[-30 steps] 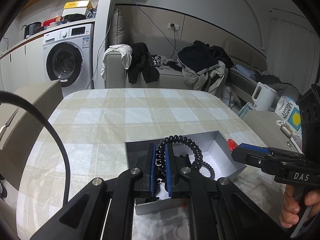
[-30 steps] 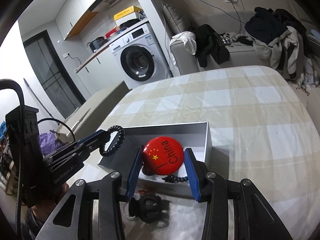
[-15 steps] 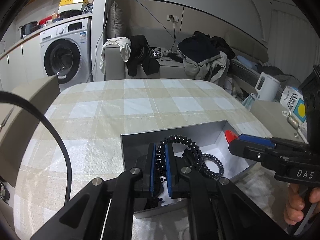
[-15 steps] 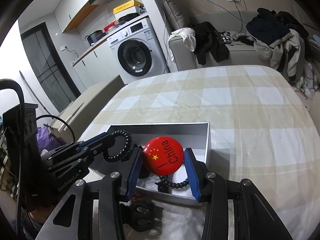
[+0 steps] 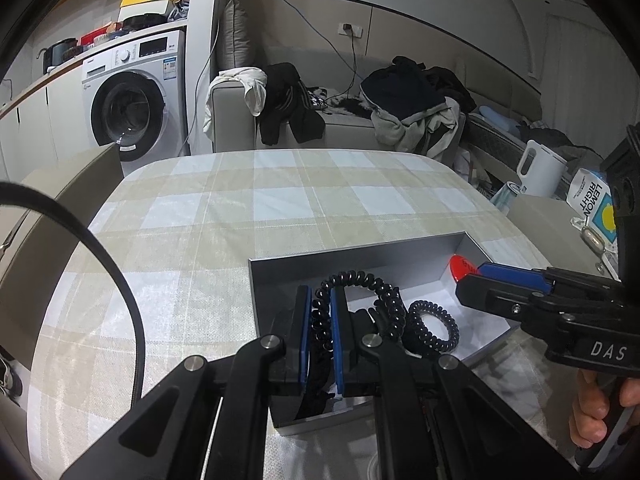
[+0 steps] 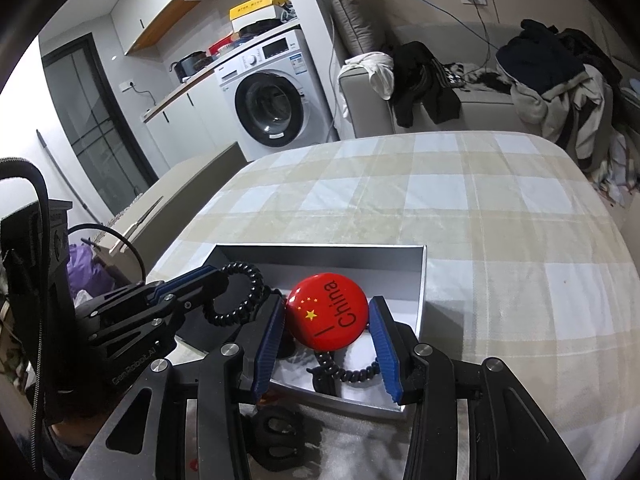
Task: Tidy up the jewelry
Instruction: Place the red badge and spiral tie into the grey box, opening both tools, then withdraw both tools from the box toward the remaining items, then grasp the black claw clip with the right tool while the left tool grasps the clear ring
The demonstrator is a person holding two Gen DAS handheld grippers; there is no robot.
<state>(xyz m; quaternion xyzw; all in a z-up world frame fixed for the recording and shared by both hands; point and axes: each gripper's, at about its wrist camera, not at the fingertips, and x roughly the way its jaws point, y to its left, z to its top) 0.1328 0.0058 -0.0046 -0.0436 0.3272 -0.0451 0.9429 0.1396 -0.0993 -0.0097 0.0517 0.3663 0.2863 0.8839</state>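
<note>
While the left gripper (image 5: pixel 320 304) pinches a black coil hair tie (image 5: pixel 362 286) tight between its blue pads, that loop arches up and to the right over the open grey box (image 5: pixel 360 256), which sits on the checked tablecloth (image 5: pixel 248 208). Its jaws are nearly together with only the coil's thickness between them. From the right wrist view the same gripper (image 6: pixel 212 276) reaches in from the left side and the tie (image 6: pixel 236 300) hangs as a ring at its tip, above the box's left part.

A 2nd black coil tie (image 5: pixel 434 326) lies flat on the white floor of the box, just beside the held one.

The right gripper (image 6: pixel 328 336) is spread wide, and a round red badge (image 6: pixel 328 312) marked with yellow stars and the word China sits between its blue pads, against the left pad with a small gap to the right pad; whether it is truly gripped I cannot tell. Below the badge another coil (image 6: pixel 348 372) curves across the box floor (image 6: pixel 360 396). In the left wrist view only a red edge of the badge (image 5: pixel 460 268) shows beyond the right gripper (image 5: pixel 480 274).

A black clip (image 6: pixel 276 436) lies on the cloth in front of the box's near wall.

Behind the table stand a washing machine (image 6: pixel 268 92), a grey sofa heaped with clothes (image 6: pixel 552 72), and a white kettle (image 5: pixel 540 168).
</note>
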